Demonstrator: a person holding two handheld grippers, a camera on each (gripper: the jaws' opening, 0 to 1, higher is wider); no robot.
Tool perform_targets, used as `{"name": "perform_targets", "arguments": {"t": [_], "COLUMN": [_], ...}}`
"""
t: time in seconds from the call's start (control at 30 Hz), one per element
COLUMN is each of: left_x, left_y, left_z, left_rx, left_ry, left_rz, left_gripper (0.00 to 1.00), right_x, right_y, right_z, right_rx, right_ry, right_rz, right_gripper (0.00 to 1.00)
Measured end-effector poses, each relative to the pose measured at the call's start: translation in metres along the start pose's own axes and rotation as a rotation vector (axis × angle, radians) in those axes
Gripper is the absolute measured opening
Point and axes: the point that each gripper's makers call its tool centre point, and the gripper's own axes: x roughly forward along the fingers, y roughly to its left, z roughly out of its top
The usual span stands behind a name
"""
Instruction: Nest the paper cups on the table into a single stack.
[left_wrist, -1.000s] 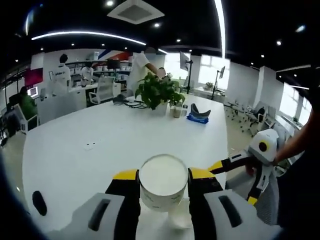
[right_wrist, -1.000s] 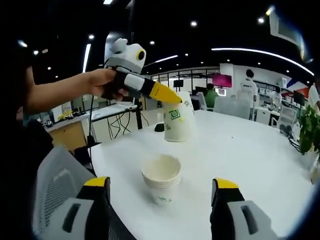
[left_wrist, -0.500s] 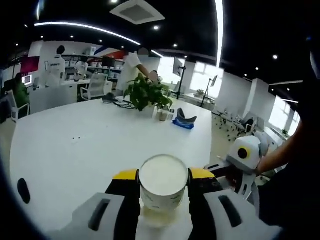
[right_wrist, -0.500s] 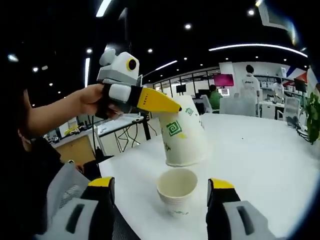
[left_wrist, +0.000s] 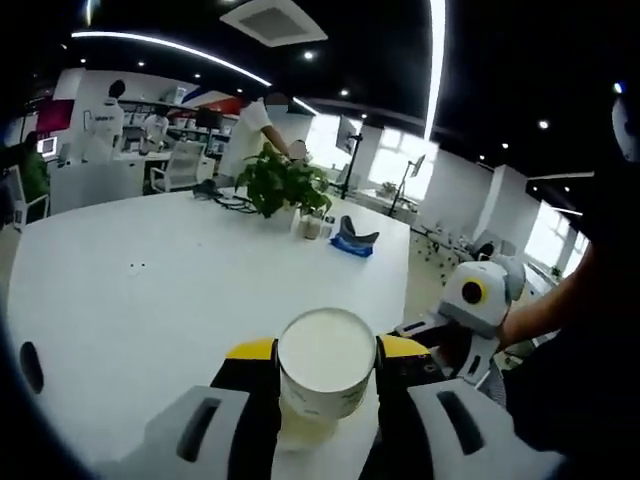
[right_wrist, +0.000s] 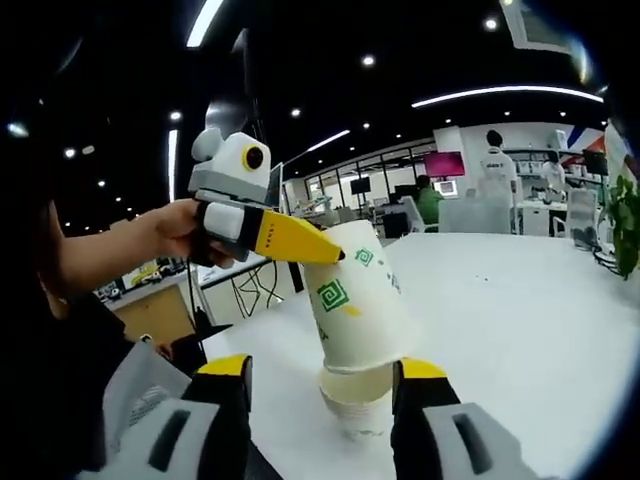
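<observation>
My left gripper is shut on a white paper cup, whose open mouth faces the camera. In the right gripper view that left gripper holds the green-printed cup tilted, its base sitting in the mouth of the cup stack on the white table. My right gripper is open, its yellow-tipped jaws on either side of the stack, with a gap on the left side. The stack shows faintly under the held cup, and the right gripper comes in from the right.
A potted plant, small jars and a blue object stand at the table's far side. The table's near edge runs just beside the stack, with a grey mesh chair back there. People and desks fill the background.
The held cup has come down from above the stack into its mouth. My right gripper's jaws have narrowed around the stack and moved closer to it.
</observation>
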Motion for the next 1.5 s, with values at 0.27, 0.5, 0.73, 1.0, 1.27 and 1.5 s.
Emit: {"name": "perform_targets", "arguments": {"t": [0.27,0.5,0.73,1.0,1.27,1.5], "left_x": [-0.006,-0.012,-0.025,-0.029,-0.03,-0.028], "left_y": [0.002,0.0,-0.004,-0.015,-0.025,-0.04], "left_z": [-0.012,-0.032,-0.061,-0.078,-0.09,-0.095], "left_rx": [-0.045,-0.051,-0.064,-0.043,-0.047,-0.028], "left_ry": [0.015,0.063,0.15,0.189,0.22,0.246], "left_rz": [-0.044,-0.068,-0.132,-0.178,-0.229,-0.284], "left_gripper": [0.35,0.35,0.35,0.34,0.34,0.34], "right_x": [-0.012,-0.016,-0.022,-0.023,-0.029,-0.033], "right_y": [-0.007,-0.007,0.0,0.012,0.019,0.029], "right_z": [0.01,0.012,0.025,0.029,0.037,0.04], "right_rx": [0.095,0.127,0.195,0.201,0.234,0.239], "right_ry": [-0.058,-0.082,-0.141,-0.143,-0.162,-0.155], "right_rz": [0.014,0.037,0.107,0.183,0.238,0.306], "right_gripper": [0.44,0.4,0.32,0.22,0.11,0.04]}}
